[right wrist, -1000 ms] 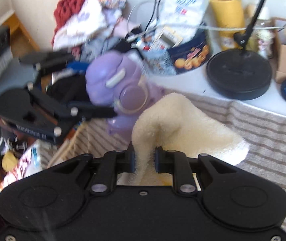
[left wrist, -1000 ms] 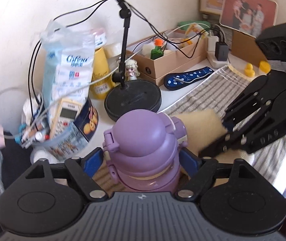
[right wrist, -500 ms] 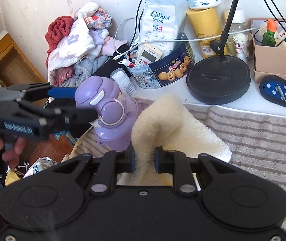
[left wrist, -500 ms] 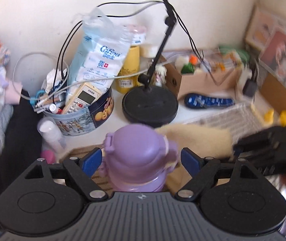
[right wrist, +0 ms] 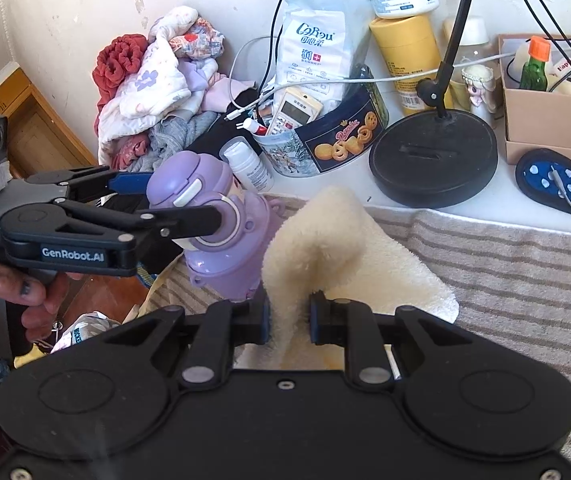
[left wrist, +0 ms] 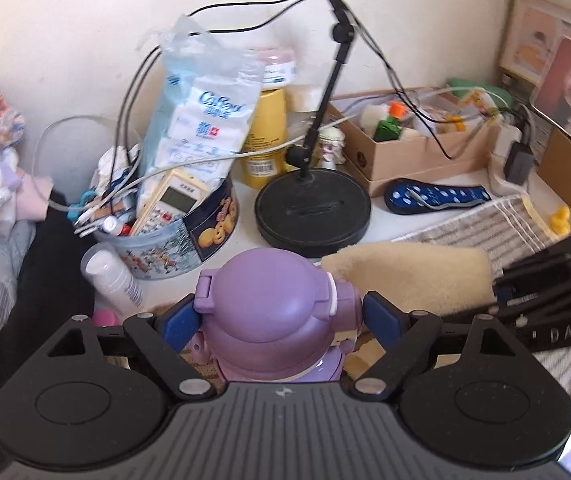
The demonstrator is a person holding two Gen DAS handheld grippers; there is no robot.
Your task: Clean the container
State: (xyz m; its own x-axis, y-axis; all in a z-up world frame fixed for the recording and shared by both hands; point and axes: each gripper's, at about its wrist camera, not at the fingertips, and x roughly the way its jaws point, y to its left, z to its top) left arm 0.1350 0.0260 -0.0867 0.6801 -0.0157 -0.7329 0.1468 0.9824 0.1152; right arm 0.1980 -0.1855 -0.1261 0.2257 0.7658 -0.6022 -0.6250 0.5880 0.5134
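The left gripper (right wrist: 183, 200), marked "GenRobot.AI", clamps a lidded purple bottle (right wrist: 221, 232) at its cap, tilted over the striped mat's (right wrist: 505, 264) left end. The right gripper (right wrist: 289, 318) pinches a cream towel (right wrist: 325, 240) that touches the bottle's side. Judged stage: wiping the outside; the next stroke needs the towel kept pressed while the bottle is held steady or turned; behind, a pack reads "CoRou" and a biscuit tin "Danisa".

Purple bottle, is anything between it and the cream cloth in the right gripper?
Nothing visible. The cream cloth, pinched in the right gripper, lies right beside the purple bottle, which the left gripper clamps.
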